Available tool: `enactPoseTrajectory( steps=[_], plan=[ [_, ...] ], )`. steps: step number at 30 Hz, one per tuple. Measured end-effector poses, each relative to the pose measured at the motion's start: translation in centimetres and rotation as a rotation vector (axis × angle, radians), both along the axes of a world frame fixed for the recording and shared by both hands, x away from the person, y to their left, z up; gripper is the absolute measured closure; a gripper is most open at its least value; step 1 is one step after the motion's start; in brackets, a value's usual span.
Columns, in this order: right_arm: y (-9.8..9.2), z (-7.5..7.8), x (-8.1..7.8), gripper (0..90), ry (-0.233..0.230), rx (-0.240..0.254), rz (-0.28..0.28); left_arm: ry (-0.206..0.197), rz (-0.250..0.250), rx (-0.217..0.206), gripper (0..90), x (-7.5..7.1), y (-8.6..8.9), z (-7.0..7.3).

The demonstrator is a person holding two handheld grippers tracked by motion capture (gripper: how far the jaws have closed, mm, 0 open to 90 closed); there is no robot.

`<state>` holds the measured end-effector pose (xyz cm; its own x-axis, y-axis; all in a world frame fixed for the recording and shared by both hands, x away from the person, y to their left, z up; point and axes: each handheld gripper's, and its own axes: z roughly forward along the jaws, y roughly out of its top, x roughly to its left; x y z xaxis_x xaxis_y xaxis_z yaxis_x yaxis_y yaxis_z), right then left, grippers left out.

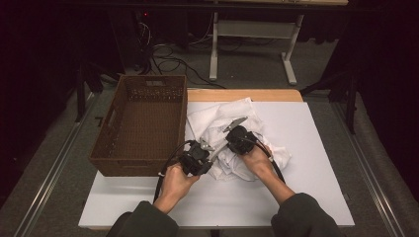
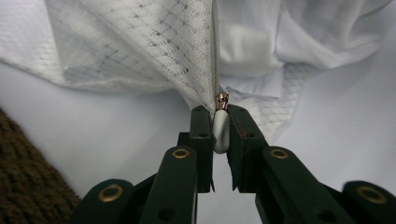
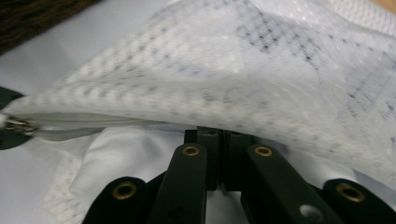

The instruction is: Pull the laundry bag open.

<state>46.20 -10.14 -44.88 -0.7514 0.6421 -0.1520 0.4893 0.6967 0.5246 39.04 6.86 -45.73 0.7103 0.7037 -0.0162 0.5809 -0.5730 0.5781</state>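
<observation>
A: From the high view, we have the white mesh garment (image 1: 232, 138) bunched on the worktop (image 1: 306, 148), just right of the brown woven basket (image 1: 143, 123). Our left hand-held gripper (image 1: 197, 157) sits at the garment's near left edge, and our right hand-held gripper (image 1: 240, 139) is on top of the heap, just beside the left one.

B: In the left gripper view, we see the left hand-held gripper (image 2: 220, 128) pinched narrow on the white zipper pull (image 2: 220, 133), with the metal slider (image 2: 221, 101) just past the jaw tips. The zipper (image 2: 215, 51) runs away from us, and its teeth look joined along the stretch we can see.

A: In the right gripper view, the right hand-held gripper (image 3: 223, 135) has its jaws drawn together under a fold of the mesh fabric (image 3: 243, 79). We judge it has clamped the cloth beside the zipper line, though the fold hides the tips. The slider (image 3: 16, 125) shows at the far left.

B: So both grips look set. We reckon the pulling of the slider along the zipper is what is left, and the basket holds nothing yet.
</observation>
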Motion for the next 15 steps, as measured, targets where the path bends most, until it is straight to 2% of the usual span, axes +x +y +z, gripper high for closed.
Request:
enactPoseTrajectory(
  steps=[2, 5, 7, 11, 13, 15],
  plan=[
    [0.0, -0.3, 0.1, 84.1, 0.015, 0.012, -0.006, 0.01, 0.005, 0.007, 80.3, 0.1, 0.0, -0.3],
    [-0.3, 0.1, -0.6, 69.0, 0.042, 0.043, 0.016, 0.019, 0.008, 0.005, 80.2, 0.3, 0.2, -0.5],
    [-0.8, 1.0, -1.8, 62.6, 0.031, 0.054, 0.028, 0.02, 0.009, 0.003, 80.1, 0.3, 0.2, -0.5],
    [-2.0, 2.2, -3.7, 56.1, -0.003, 0.099, 0.057, 0.018, 0.015, 0.007, 79.4, 0.3, 0.1, -0.6],
    [-2.2, 2.3, -4.5, 54.2, -0.007, 0.09, 0.085, 0.02, 0.017, 0.003, 79.0, 0.4, 0.1, -0.5],
    [-2.0, 1.9, -4.8, 51.8, -0.006, 0.055, 0.107, 0.025, 0.021, -0.003, 78.2, 0.4, 0.2, -0.5]
  ],
)
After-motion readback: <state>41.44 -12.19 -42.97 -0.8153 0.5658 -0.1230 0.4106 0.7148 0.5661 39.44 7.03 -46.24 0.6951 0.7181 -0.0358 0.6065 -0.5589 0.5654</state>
